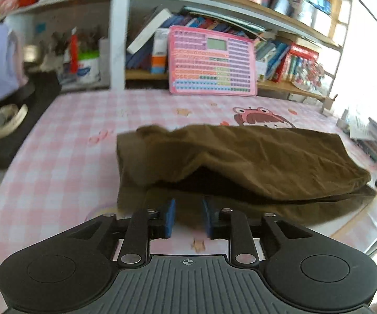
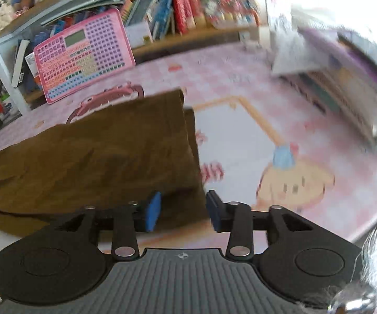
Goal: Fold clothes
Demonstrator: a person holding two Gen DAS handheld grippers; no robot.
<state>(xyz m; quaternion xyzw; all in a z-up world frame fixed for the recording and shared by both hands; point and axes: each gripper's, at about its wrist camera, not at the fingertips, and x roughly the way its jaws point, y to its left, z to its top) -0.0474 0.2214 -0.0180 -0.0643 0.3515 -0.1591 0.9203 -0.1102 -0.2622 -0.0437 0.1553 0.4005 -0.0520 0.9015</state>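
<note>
On the left, our left gripper (image 1: 188, 218) hovers at the near edge of the olive-brown fabric garment (image 1: 240, 164), which lies folded on the pink checked cartoon-print table cover (image 1: 57, 162). Its blue pads (image 1: 169, 217) stand apart with a moderate gap and hold nothing; cloth lies between and just beyond them. The garment's upper layer bulges, leaving a dark open pocket along the near side.

On the right, our right gripper (image 2: 183, 209) sits at the garment's (image 2: 96, 151) near right corner, jaws parted wider, also empty. The corner edge appears to lie between its pads (image 2: 153, 210).

We judge the step in hand to be taking hold of the near edge for the next fold. To do it well:

1. Slide both lower pads under every layer, not just the top one.
2. Close on both corners evenly.
3. Lift together, keeping the edge taut, so the bulge flattens.

A pink electronic learning board (image 1: 212, 61) leans against the shelf behind, well apart.
</note>
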